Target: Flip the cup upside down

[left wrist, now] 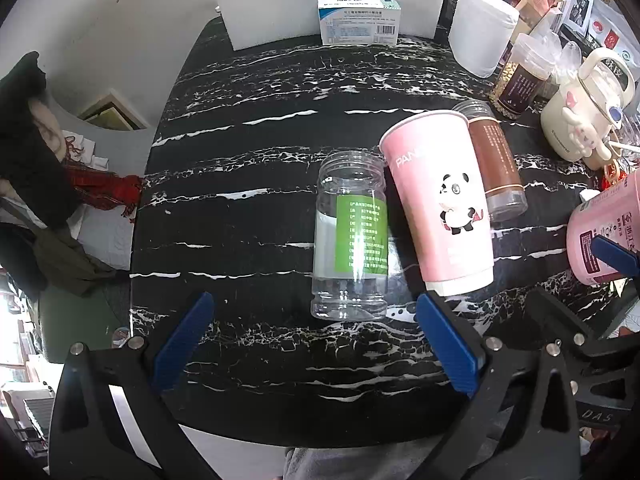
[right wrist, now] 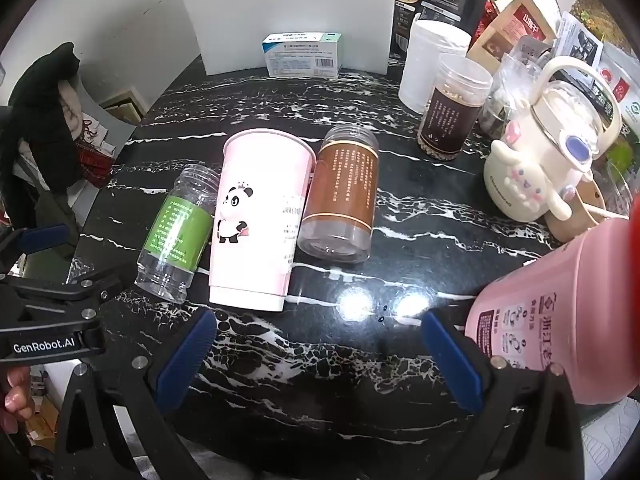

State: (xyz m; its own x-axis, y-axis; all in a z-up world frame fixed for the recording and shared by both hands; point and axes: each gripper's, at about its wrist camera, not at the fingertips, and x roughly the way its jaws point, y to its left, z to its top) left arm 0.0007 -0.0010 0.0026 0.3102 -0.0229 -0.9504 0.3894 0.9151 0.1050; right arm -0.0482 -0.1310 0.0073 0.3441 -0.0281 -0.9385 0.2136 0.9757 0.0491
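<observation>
A pink paper cup with a panda print [left wrist: 438, 200] stands upright on the black marble table [left wrist: 260, 160], mouth up; it also shows in the right wrist view [right wrist: 260, 216]. My left gripper [left wrist: 316, 332] is open and empty, just in front of a clear jar with a green label [left wrist: 352, 236], with the cup to its right. My right gripper [right wrist: 320, 348] is open and empty, in front of the cup and a brown-labelled jar [right wrist: 340, 196]. The left gripper's body [right wrist: 52, 308] shows at the left of the right wrist view.
A pink bottle [right wrist: 560, 320] lies beside my right gripper's right finger. A cream kettle [right wrist: 548, 148], a white cup [right wrist: 428, 64], a jar of beans [right wrist: 452, 108] and packets crowd the back right. A medicine box [left wrist: 358, 22] stands at the back. Clothes [left wrist: 32, 160] hang left of the table.
</observation>
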